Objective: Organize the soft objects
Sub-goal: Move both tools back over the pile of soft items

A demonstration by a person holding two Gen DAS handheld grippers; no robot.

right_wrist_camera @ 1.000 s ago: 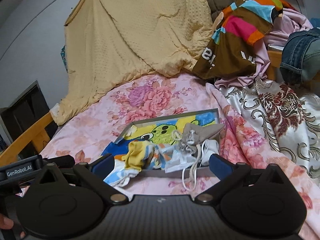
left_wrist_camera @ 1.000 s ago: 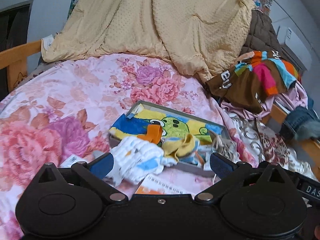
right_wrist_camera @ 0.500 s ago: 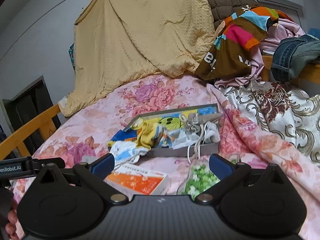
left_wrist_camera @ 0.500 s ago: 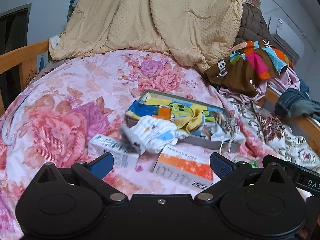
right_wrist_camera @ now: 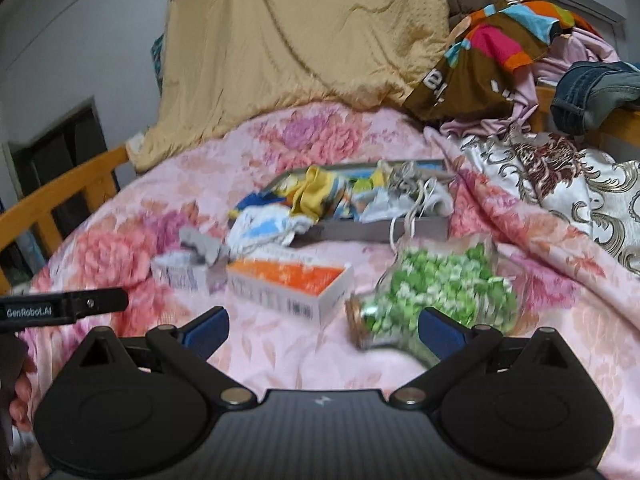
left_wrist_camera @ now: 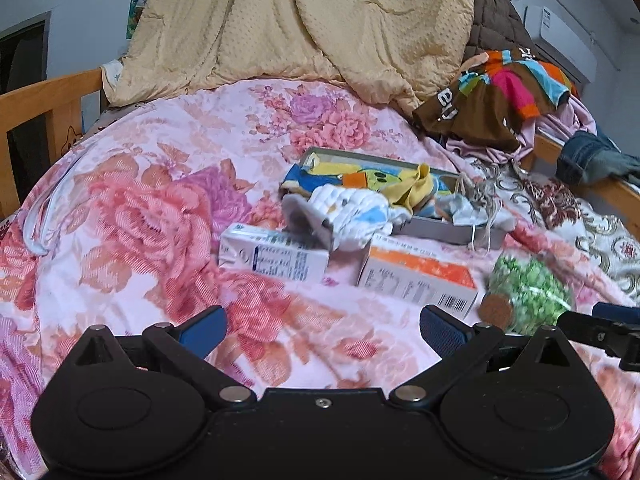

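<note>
Soft cloths piled in the grey tray, partly hiding it; 1 spilling over its near edge onto 2 boxes. Left gripper and right gripper nearer than the tray, wide apart, holding nothing. Blurry green jar beside the boxes.

My left wrist camera sits low over the near bed, looking forward along my left gripper toward the far blanket. My right wrist camera looks the same way along my right gripper, just to the right, closer to the jar. Both views share the tray, the orange box and the jar.
</note>
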